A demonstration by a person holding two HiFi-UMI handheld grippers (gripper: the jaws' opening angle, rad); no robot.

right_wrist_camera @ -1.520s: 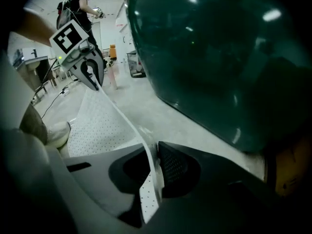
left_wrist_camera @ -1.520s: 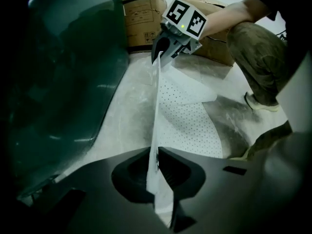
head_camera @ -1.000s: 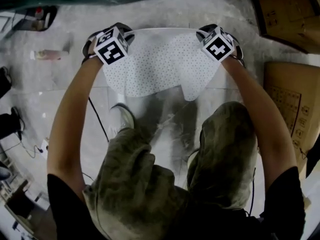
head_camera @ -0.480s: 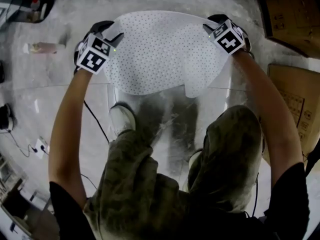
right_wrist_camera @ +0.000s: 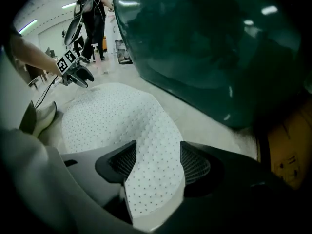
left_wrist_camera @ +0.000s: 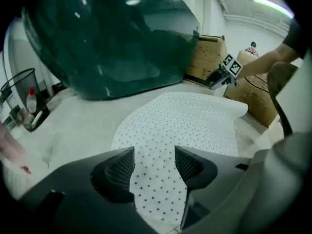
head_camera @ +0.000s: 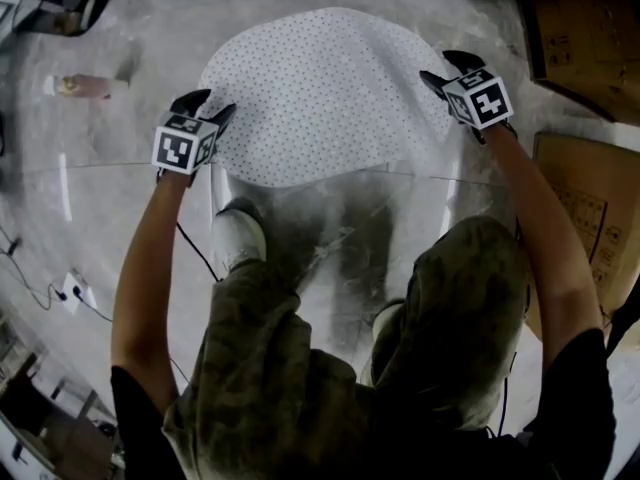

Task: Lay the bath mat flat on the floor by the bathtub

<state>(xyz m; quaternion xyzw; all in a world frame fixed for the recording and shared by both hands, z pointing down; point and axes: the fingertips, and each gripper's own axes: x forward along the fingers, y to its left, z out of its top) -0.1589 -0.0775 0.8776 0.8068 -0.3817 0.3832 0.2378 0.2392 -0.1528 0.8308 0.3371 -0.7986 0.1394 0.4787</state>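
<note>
The white, dark-dotted fabric bath mat (head_camera: 320, 98) lies spread on the pale concrete floor (head_camera: 130, 198), just on the near side of the dark green bathtub (left_wrist_camera: 117, 43) and between the two grippers.

Handling, as judged: the mat is thin, light and limp. It will drape and fold rather than hold shape, and it may slide on smooth concrete. Take hold at the two near corners, one per gripper, and keep it taut between them.

Left gripper (left_wrist_camera: 153, 162): the jaws have just been opening and now stand wide. The mat's near left edge lies between them, with the pads clear of it.

Right gripper (right_wrist_camera: 156, 162): the jaws have likewise just been opening and are released. The near right corner runs up between them, slightly raised and not gripped.
</note>
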